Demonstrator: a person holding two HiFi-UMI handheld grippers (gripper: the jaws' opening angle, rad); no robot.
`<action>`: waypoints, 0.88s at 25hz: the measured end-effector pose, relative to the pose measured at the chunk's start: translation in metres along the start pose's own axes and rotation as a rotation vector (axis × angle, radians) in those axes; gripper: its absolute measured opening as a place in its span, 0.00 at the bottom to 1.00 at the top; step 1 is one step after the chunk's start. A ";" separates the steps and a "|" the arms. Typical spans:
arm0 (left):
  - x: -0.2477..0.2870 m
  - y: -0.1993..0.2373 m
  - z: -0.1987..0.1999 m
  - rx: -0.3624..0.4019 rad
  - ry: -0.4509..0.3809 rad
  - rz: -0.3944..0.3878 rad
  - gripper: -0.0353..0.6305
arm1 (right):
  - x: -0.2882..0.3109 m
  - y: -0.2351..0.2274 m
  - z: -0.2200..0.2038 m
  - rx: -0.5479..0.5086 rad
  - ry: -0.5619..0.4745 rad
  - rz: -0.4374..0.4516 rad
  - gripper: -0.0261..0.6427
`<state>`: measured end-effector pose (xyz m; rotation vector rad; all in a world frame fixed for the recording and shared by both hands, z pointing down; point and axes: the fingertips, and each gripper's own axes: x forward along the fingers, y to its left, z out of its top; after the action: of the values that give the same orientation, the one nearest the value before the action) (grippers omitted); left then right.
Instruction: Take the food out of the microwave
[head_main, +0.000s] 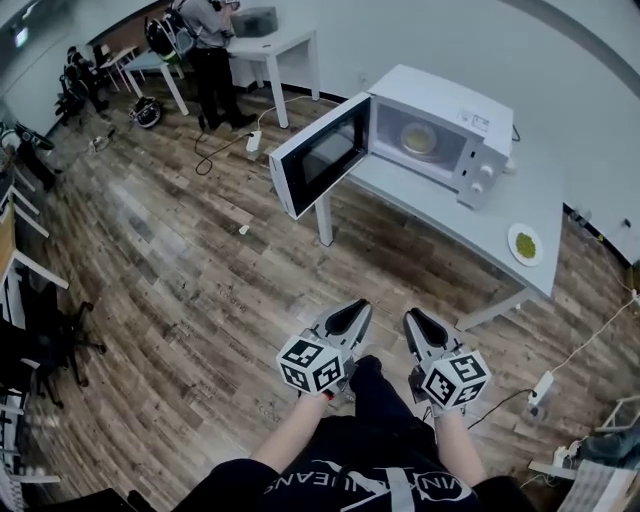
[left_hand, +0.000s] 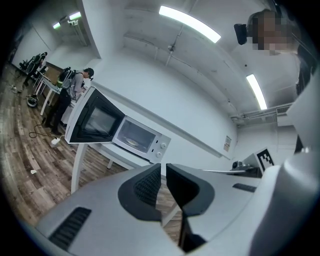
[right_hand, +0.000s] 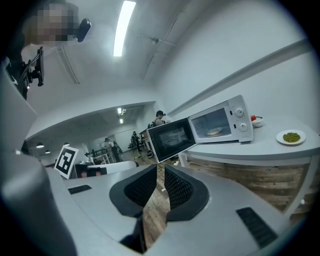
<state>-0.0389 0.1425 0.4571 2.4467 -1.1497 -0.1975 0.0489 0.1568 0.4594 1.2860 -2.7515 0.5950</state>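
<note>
The person is standing on the wooden floor (head_main: 180, 280), well apart from the table (head_main: 455, 215), and is holding both grippers low in front of the body. The left gripper (head_main: 349, 317) is showing its jaws drawn almost together, with only a thin slit between the ribbed pads and nothing in it. The right gripper (head_main: 418, 328) is presenting the same condition: jaws nearly closed, gripping nothing.

The microwave (head_main: 445, 130) is sitting on the table with its door (head_main: 318, 157) swung wide open toward the person's left. The food (head_main: 418, 139), a pale round portion on a dish, is lying inside the open cavity. A second plate (head_main: 525, 243), carrying something green, is resting on the table to the right of the microwave and apart from it.

The step in hand appears to be the approach; retrieval is not yet begun. The next move is likely calling for the person to close the distance, spread the jaws of one gripper, and guide it past the open door into the cavity. Care will probably be needed to take the dish by its rim and keep it level.
</note>
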 end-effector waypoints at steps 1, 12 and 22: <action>0.003 0.007 0.002 -0.001 -0.003 0.008 0.11 | 0.009 -0.001 0.001 0.002 0.002 0.010 0.13; 0.073 0.063 0.029 -0.036 -0.001 0.025 0.11 | 0.083 -0.052 0.034 -0.008 0.015 0.033 0.13; 0.155 0.090 0.043 -0.039 0.044 -0.012 0.11 | 0.125 -0.119 0.060 0.026 0.019 -0.011 0.13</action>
<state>-0.0147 -0.0404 0.4664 2.4121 -1.1024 -0.1679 0.0632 -0.0256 0.4671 1.2928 -2.7289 0.6412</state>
